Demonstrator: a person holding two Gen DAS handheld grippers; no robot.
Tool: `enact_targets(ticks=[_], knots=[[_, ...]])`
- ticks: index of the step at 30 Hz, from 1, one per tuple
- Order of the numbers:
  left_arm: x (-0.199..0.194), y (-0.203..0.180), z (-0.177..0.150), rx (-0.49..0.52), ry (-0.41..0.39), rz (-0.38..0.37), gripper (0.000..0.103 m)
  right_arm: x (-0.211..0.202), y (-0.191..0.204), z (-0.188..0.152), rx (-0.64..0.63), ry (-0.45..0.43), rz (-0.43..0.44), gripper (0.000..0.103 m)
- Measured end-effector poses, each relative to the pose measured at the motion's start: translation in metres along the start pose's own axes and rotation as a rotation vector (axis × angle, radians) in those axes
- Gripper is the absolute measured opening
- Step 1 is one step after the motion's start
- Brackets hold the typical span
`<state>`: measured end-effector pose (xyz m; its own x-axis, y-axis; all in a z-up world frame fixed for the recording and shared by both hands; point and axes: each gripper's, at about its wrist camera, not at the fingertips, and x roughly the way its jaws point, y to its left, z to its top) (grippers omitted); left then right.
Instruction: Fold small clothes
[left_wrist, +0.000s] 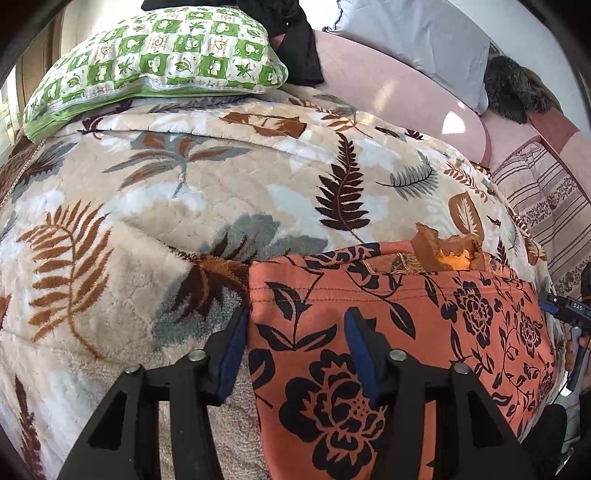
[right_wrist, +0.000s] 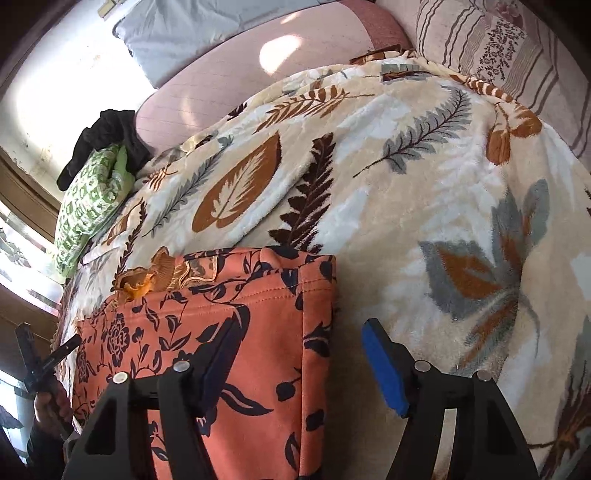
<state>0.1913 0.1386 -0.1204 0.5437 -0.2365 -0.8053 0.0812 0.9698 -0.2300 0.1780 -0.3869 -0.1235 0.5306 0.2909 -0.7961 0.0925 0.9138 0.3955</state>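
Spread over the bed, a plush cream blanket with brown and grey leaf prints (left_wrist: 177, 192) carries your folded orange garment with black flowers (left_wrist: 388, 332), lying flat near the front edge. Your left tool (left_wrist: 295, 345) stands wide open astride the garment's left edge, gripping nothing. Your right tool (right_wrist: 301, 354) is equally wide open astride its right edge. A green-and-white checked pillow (left_wrist: 155, 62) rests at the far side.
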Motion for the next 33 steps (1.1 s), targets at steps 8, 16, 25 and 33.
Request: enact_targets(ticks=[8, 16, 25, 33], knots=[[-0.006, -0.002, 0.005, 0.042, -0.029, 0.045, 0.003, 0.014, 0.024, 0.006, -0.148, 0.043, -0.124, 0.008], [-0.029, -0.007, 0.029, 0.067, -0.158, 0.078, 0.003, -0.024, 0.058, 0.029, -0.253, -0.135, -0.186, 0.008], [-0.016, -0.004, 0.019, 0.068, -0.083, 0.176, 0.025, 0.011, 0.022, 0.013, -0.096, -0.05, -0.21, 0.023], [-0.111, -0.047, -0.029, 0.089, -0.227, 0.036, 0.06, -0.085, 0.066, -0.032, -0.055, -0.135, 0.126, 0.082]])
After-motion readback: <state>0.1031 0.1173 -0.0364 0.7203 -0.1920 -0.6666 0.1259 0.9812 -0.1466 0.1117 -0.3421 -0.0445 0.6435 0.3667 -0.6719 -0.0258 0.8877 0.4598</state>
